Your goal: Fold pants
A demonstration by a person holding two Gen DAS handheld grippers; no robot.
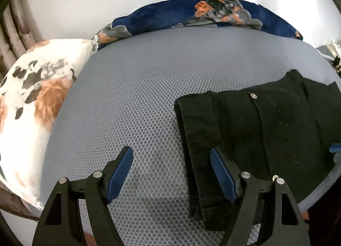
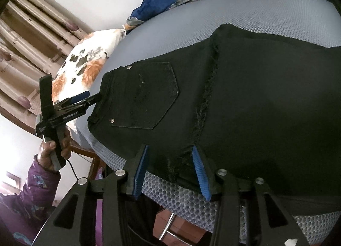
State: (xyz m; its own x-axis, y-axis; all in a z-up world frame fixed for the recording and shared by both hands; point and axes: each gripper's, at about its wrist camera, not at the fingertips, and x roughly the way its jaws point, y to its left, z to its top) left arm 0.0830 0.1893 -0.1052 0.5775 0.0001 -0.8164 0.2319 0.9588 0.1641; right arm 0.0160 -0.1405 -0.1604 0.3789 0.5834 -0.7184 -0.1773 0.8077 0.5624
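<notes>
On the grey mesh-covered bed (image 1: 138, 97) lie black denim pants (image 2: 234, 97), waistband leftward; left tongs (image 1: 170, 160) released at the waistband, right tongs (image 2: 169, 163) released astride the crotch seam, probably poised for folding

1 pants (image 2: 223, 97), 2 grippers: left (image 2: 85, 99), right (image 2: 170, 170). 1 floral pillow (image 1: 36, 101), 1 blue blanket (image 1: 170, 16), 1 bed (image 1: 138, 97), 1 hand (image 2: 55, 148).
</notes>
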